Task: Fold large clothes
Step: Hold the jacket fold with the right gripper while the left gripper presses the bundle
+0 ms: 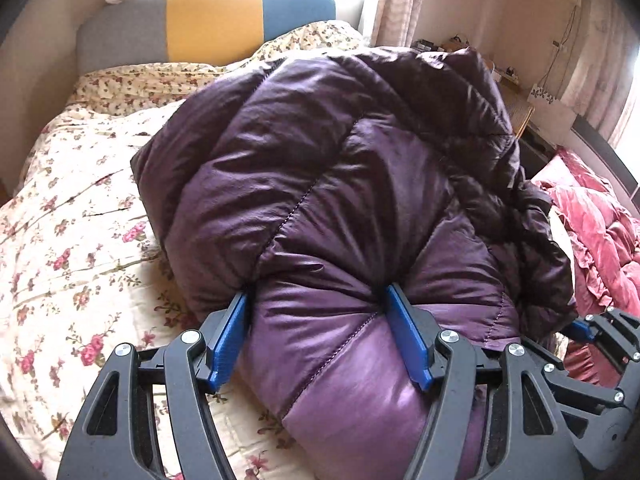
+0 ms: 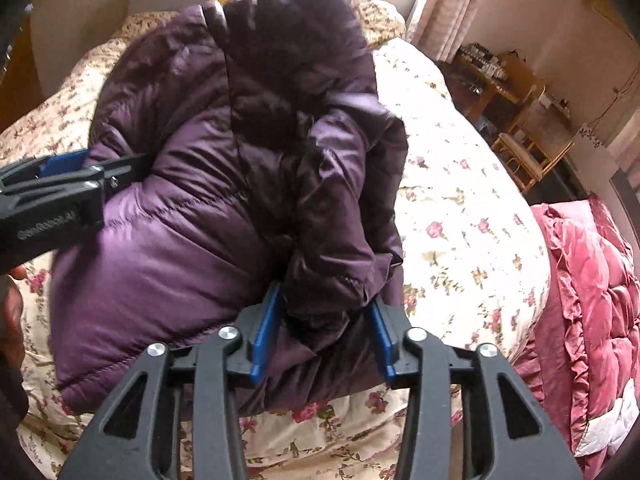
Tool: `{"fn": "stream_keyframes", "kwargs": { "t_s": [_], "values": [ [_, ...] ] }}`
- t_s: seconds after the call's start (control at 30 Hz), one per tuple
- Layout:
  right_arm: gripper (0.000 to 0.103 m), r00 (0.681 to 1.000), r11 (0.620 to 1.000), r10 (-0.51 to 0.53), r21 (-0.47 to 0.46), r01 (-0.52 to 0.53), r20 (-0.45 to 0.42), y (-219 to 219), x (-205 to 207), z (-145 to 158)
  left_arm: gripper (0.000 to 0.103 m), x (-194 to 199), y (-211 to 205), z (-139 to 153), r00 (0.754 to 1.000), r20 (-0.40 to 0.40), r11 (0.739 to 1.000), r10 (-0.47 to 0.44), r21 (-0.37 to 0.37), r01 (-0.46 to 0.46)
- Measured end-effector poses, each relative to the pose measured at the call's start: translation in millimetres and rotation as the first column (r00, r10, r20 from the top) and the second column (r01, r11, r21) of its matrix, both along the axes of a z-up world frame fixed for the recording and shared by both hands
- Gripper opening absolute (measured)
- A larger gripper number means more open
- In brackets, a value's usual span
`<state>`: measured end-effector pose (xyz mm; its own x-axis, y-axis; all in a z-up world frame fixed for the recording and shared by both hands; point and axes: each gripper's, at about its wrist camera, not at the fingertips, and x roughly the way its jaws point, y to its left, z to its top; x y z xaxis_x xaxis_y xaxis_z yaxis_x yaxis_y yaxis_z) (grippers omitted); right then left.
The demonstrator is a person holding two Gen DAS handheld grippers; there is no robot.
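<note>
Writing is found only on the black arm of the left gripper (image 2: 64, 166) in the right wrist view, embossed in small pale letters too blurred to be read. A purple quilted down jacket (image 1: 320, 184), shiny, puffy and stitched in diagonal channels, is bundled into a thick fold on the bed (image 1: 72, 240), which is covered by a cream quilt printed with small pink flowers. The near edge of the jacket is pinched between the blue pads of the left gripper (image 1: 316, 340), the padding bulging between them; its jaws are clamped on a wide roll of fabric. The right gripper (image 2: 324, 332) is set on the darker, crumpled side of the bundle; fabric lies between its blue pads (image 2: 264, 336), but whether it is pressed cannot be told. A padded headboard (image 1: 208, 24) in grey, yellow and blue panels is seen behind the jacket. A ruffled pink-red satin quilt (image 2: 592, 292) lies just beside the bed on the right. A wooden chair (image 2: 528, 152) and cluttered wooden furniture stand by the far wall, with pale patterned curtains (image 1: 396, 4) alongside. Much of the bed is hidden by the jacket in both views.
</note>
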<state>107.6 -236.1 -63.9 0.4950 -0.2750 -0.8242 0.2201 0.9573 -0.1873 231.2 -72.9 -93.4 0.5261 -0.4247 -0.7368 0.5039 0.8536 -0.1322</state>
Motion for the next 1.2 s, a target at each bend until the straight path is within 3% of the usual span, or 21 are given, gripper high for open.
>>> {"fn": "stream_keyframes", "kwargs": {
  "t_s": [0.37,0.5,0.63,0.9,1.07,1.2],
  "values": [
    [0.049,0.994,0.998,0.014,-0.061,-0.008,0.106,17,-6,53,0.067,-6,15,23,0.999,0.037,0.999,0.023,-0.034,-0.022],
    [0.046,0.993,0.995,0.026,-0.098,-0.014,0.116,27,-3,59,0.067,-6,19,32,0.997,0.058,0.998,0.046,-0.044,-0.044],
    [0.036,0.993,0.985,0.043,-0.168,-0.024,0.111,35,7,59,0.067,-1,26,39,0.995,0.074,0.997,0.072,-0.046,-0.068],
    [0.036,0.996,0.97,0.064,-0.24,-0.05,0.055,32,40,35,0.067,16,39,44,0.99,0.075,0.991,0.122,-0.058,-0.118],
    [0.036,0.999,0.979,0.03,-0.198,-0.036,-0.031,14,57,0,0.067,30,33,41,0.991,0.051,0.99,0.127,-0.066,-0.123],
    [0.036,0.998,0.995,0.013,-0.102,-0.019,-0.062,-6,60,-19,0.063,41,19,32,0.995,0.012,0.993,0.103,-0.064,-0.102]
  ]
}}
